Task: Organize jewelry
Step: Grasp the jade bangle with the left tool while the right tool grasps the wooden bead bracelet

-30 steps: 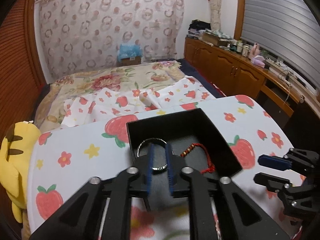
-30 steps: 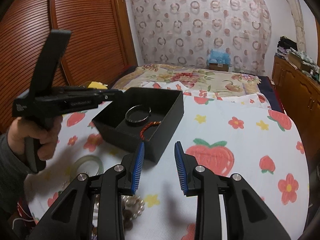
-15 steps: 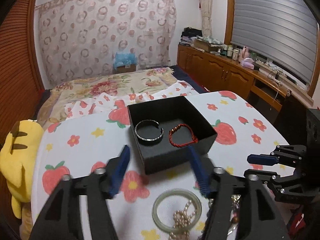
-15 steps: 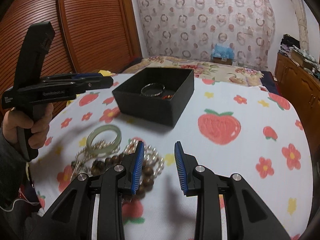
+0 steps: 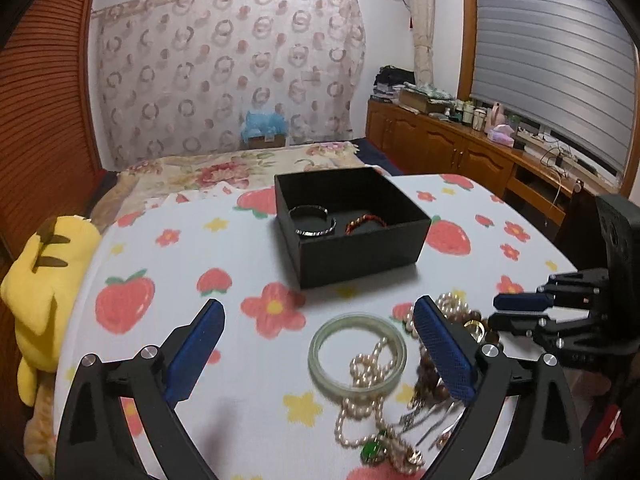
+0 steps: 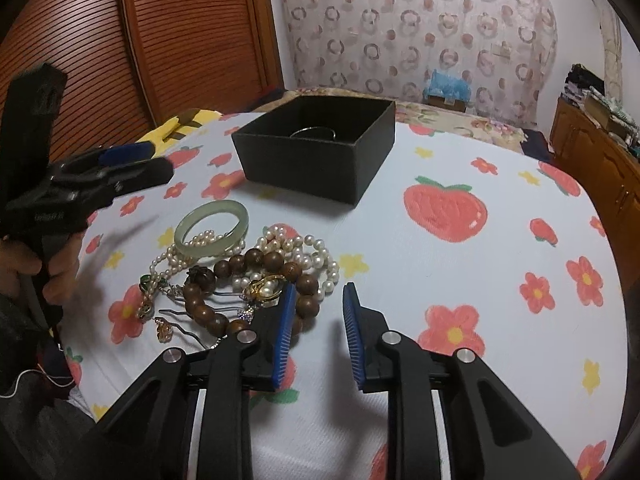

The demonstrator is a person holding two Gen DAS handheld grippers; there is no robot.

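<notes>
Since a second before, the left gripper (image 5: 316, 344) had drawn back from the black box (image 5: 352, 222) and its jaws had swung wide apart, empty; earlier they were nearly together over the silver bangle (image 5: 313, 222). That bangle lay inside the box on its left side, with a red cord bracelet (image 5: 366, 224) just beside it on the right. The box stood on the strawberry-print worktop (image 5: 160, 264). Nearer the left gripper lay the loose pile: a pale green jade bangle (image 5: 357, 351) with a pearl strand (image 5: 362, 392) draped across its rim, and a green pendant (image 5: 371, 450) at the near end. In the right wrist view, the right gripper (image 6: 318, 328) hung above the cloth with its jaws partly apart and nothing between them; its left fingertip was just beside the brown wooden bead bracelet (image 6: 236, 280), which overlapped a white pearl bracelet (image 6: 308, 256) and a gold ring (image 6: 265, 287). A yellow plush toy (image 5: 44, 296) sat at the worktop's left edge.
</notes>
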